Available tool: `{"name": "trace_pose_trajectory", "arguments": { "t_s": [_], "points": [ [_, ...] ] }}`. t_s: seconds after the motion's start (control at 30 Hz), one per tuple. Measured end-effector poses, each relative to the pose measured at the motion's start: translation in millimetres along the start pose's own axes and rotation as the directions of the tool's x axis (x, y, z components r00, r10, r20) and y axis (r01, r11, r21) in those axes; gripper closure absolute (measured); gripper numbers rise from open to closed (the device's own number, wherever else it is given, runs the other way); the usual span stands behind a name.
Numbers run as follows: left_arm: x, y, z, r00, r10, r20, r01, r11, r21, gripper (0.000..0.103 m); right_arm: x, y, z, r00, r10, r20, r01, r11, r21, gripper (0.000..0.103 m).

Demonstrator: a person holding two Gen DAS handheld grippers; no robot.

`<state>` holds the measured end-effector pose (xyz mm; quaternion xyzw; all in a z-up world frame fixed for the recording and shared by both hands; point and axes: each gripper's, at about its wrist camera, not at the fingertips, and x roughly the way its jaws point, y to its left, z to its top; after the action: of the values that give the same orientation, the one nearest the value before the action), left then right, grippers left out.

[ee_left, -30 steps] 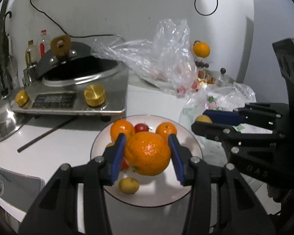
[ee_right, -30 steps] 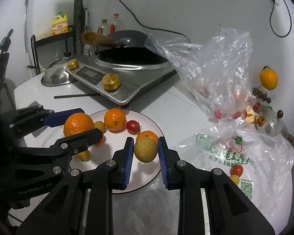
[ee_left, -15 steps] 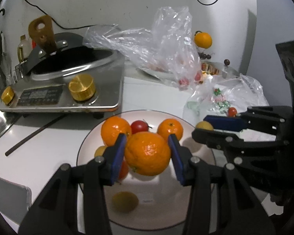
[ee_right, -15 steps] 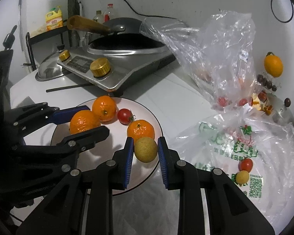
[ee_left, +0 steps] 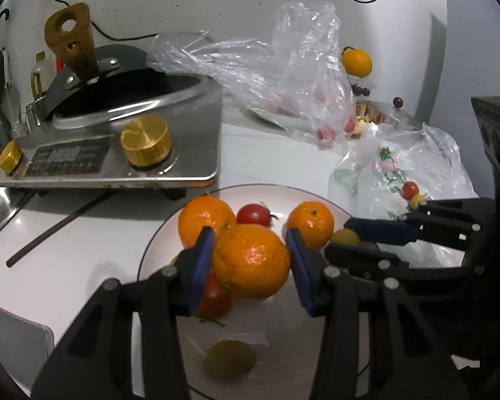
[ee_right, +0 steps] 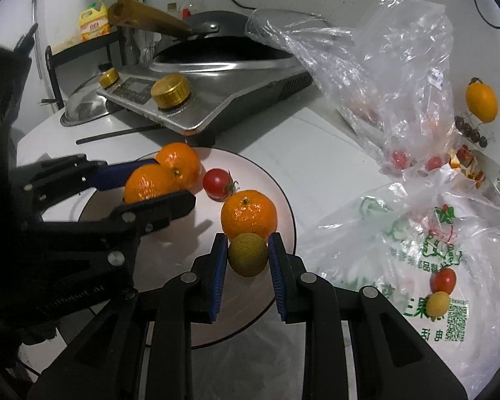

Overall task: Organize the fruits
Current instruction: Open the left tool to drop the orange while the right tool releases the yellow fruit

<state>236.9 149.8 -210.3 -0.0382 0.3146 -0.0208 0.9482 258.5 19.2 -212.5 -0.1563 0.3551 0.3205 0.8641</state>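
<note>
1. The task is judged to be partly done: a white plate (ee_right: 285, 200) is already being occupied by two oranges, one at 11 o'clock (ee_right: 180, 163) and one at 2 o'clock (ee_right: 249, 215) on the plate in the right wrist view, with a red tomato (ee_right: 218, 183) lying between them.
2. More fruit is being left outside the plate: a tomato and a small yellow fruit are lying in the printed plastic bag (ee_right: 416, 250) at 3 o'clock of the plate, and red fruits are being seen through the clear bag (ee_right: 383, 66) at 1 o'clock.
3. A large orange (ee_left: 251, 261) is being pinched by the left gripper (ee_left: 250, 260), its blue pads being pressed on the fruit's two flanks; the fruit is being held over the plate's middle, just at 6 o'clock of the far orange.
4. A small yellow-green fruit (ee_right: 248, 255) is being clamped by the right gripper (ee_right: 246, 260), pads tight on both sides, above the plate's 4 o'clock rim and apparently just in front of the nearer orange.
5. In the left wrist view another tomato (ee_left: 213, 300) and a blurred yellowish fruit (ee_left: 230, 360) are being seen beneath the held orange, toward 6 o'clock.
6. Both held fruits are judged as not yet set down; placing them and emptying the bags is being left to do.
</note>
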Motion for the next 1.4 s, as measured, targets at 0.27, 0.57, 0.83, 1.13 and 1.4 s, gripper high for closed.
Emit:
{"name": "trace_pose_trajectory", "arguments": {
  "t_s": [0.27,0.57,0.83,1.13,1.4],
  "points": [
    [-1,0,-2,1.000,-0.015,-0.008,0.015,1.000,-0.013,0.057,8,7,-3,1.000,0.009,-0.020,-0.009,1.000,-0.007,0.076],
    [-2,0,-3,1.000,-0.010,-0.007,0.010,1.000,-0.014,0.057,9,10,-1,1.000,0.003,-0.025,-0.003,1.000,-0.011,0.076],
    [-7,-1,-2,1.000,-0.007,0.003,0.007,1.000,-0.014,0.056,9,11,-1,1.000,0.001,-0.031,-0.001,1.000,-0.009,0.076],
    [-17,-6,1,1.000,-0.004,0.018,0.004,1.000,-0.008,0.052,0,8,-3,1.000,-0.008,-0.016,0.008,1.000,0.002,0.073],
    [-31,-17,4,0.999,0.002,0.041,-0.003,1.000,0.007,0.052,-20,2,-5,1.000,-0.025,0.014,0.025,1.000,0.017,0.067]
  ]
}}
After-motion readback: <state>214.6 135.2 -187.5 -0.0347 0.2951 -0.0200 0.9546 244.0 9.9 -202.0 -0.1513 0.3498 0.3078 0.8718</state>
